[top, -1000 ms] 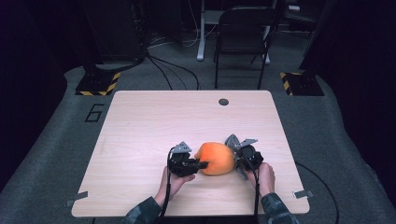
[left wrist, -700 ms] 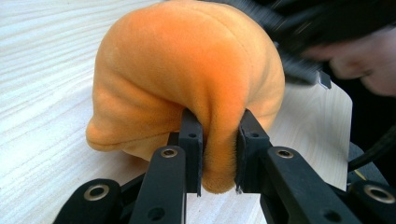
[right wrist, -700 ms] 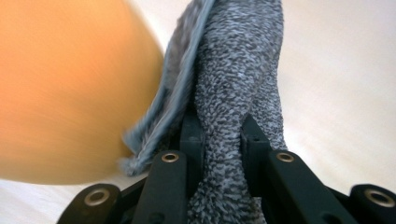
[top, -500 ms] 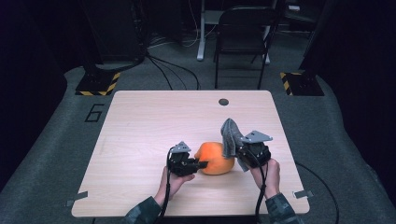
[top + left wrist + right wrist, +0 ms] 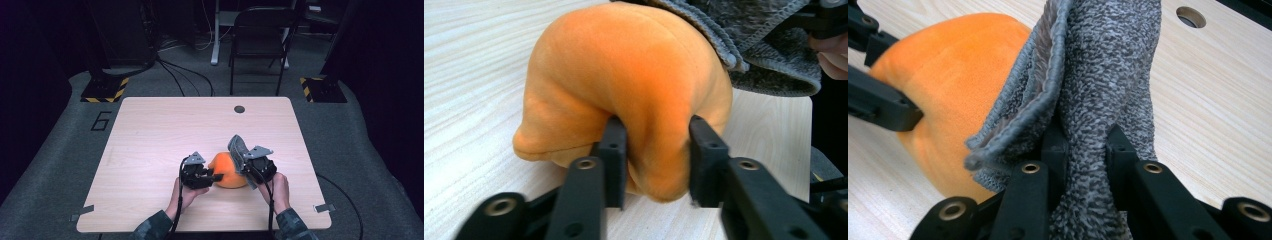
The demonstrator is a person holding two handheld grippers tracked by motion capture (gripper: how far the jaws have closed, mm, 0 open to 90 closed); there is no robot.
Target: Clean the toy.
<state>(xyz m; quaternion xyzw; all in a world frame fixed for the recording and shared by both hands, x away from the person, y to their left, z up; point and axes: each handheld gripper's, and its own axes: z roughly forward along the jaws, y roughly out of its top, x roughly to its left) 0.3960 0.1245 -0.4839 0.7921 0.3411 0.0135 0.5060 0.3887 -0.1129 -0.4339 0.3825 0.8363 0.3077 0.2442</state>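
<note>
An orange plush ball (image 5: 226, 171) rests on the wooden table (image 5: 150, 135) near its front edge. My left gripper (image 5: 216, 177) is shut on the ball's left side; in the left gripper view the soft orange plush ball (image 5: 624, 85) bulges between the jaws. My right gripper (image 5: 244, 161) is shut on a grey cloth (image 5: 237, 148), which stands up against the ball's right side. In the right gripper view the grey cloth (image 5: 1103, 75) rises between the jaws, with the orange ball (image 5: 958, 65) behind it to the left.
A round cable hole (image 5: 239, 109) sits near the table's far edge. A dark folding chair (image 5: 260, 35) stands beyond the table. Cables (image 5: 185, 75) run over the grey floor, and hazard-striped bases (image 5: 105, 92) sit at both far corners.
My right gripper has lifted the grey cloth up beside the ball, and it now leans nearer the ball. The left gripper has stayed shut on the ball.
</note>
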